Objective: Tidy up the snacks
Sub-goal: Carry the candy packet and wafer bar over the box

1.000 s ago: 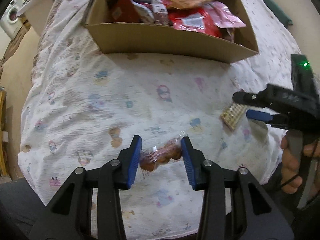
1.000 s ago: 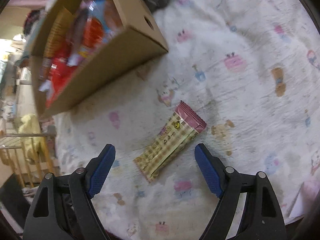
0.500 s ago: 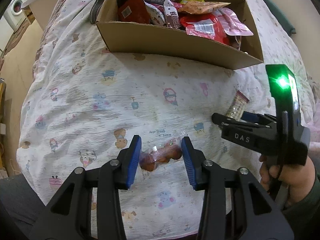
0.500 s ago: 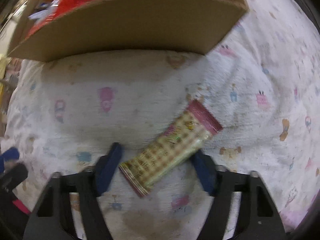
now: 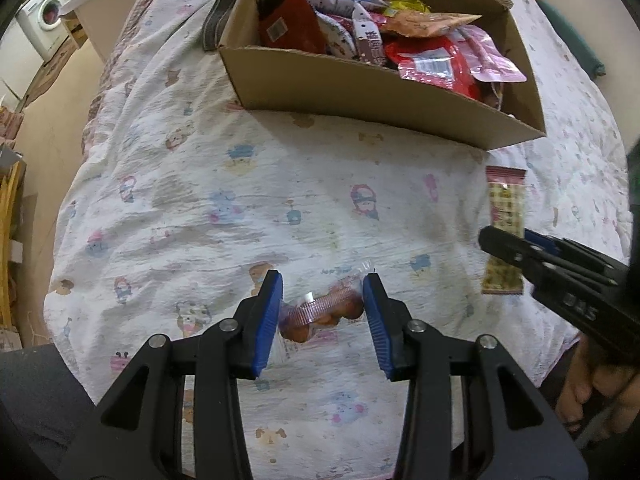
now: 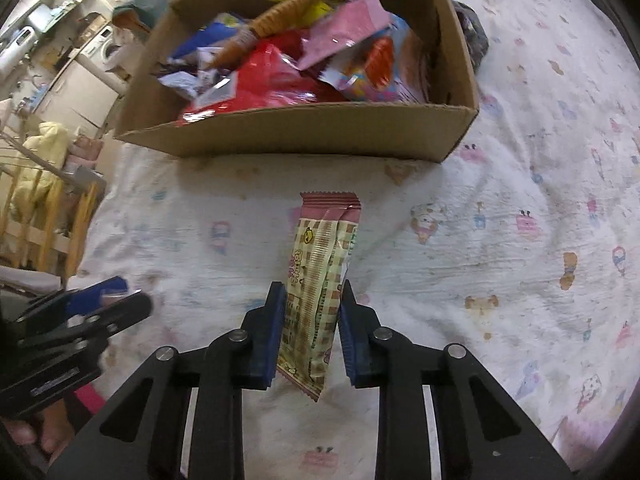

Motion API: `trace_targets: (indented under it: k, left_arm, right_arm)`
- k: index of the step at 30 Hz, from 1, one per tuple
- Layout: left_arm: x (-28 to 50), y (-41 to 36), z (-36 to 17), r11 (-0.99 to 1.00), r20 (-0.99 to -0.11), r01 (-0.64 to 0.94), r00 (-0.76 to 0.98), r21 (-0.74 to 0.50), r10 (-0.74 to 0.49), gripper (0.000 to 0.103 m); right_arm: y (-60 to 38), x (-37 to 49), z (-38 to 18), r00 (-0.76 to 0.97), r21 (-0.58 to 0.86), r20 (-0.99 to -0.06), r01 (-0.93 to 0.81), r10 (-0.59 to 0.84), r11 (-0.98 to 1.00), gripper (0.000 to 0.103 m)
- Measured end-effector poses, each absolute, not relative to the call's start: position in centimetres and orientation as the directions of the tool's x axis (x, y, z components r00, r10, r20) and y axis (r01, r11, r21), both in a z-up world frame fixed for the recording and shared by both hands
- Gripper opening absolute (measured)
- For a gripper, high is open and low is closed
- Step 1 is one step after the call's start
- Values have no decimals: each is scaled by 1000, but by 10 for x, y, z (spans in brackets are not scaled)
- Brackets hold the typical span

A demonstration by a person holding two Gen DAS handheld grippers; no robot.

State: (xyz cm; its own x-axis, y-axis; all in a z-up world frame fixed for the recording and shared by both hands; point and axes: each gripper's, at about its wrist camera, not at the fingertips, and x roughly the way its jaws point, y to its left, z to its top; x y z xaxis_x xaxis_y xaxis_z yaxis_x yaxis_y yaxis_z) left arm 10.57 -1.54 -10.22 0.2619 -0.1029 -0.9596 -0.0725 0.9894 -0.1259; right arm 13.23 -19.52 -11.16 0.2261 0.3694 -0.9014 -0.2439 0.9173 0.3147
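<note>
A small clear packet of brown round snacks (image 5: pixel 316 314) sits between the blue pads of my left gripper (image 5: pixel 322 292), which is shut on it just above the printed bedsheet (image 5: pixel 200 200). My right gripper (image 6: pixel 312 292) has its jaws closing on a checkered wafer bar with pink ends (image 6: pixel 324 240); the pads press its lower half and the bar hangs clear of the sheet, pointing at the box. The left wrist view shows the same bar (image 5: pixel 505 200) in the right gripper (image 5: pixel 516 244). An open cardboard box (image 6: pixel 304 132) full of snack bags lies straight ahead.
The box's front wall (image 5: pixel 360 92) faces both grippers across a bare stretch of sheet. A dark flat object (image 5: pixel 214 24) lies behind the box. The bed edge drops off at the left, with a wooden rack (image 6: pixel 44 216) and a washing machine (image 5: pixel 44 20) beyond.
My right gripper has rolled, shut on the wafer bar and lifted it off the sheet, so the bar now points at the box. The left gripper has kept its packet and stayed put.
</note>
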Motion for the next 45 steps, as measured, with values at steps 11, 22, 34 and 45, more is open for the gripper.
trace_targets:
  k: [11, 22, 34, 45]
  left_arm:
    - [113, -11, -81, 988, -945, -96, 315, -124, -88, 37]
    - [138, 17, -65, 972, -917, -171, 390, -161, -84, 37]
    - [136, 30, -56, 962, -908, -187, 405, -199, -110, 37]
    - [209, 14, -10, 994, -881, -62, 470, -86, -46, 37]
  right_arm:
    - [-210, 136, -63, 313, 456, -784, -295, 535, 840, 13]
    - [-206, 145, -60, 329, 505, -750, -276, 574, 818, 12]
    - [-224, 146, -52, 358, 566, -705, -236, 612, 790, 12]
    - [-248, 212, -6, 502, 469, -699, -216, 509, 856, 12]
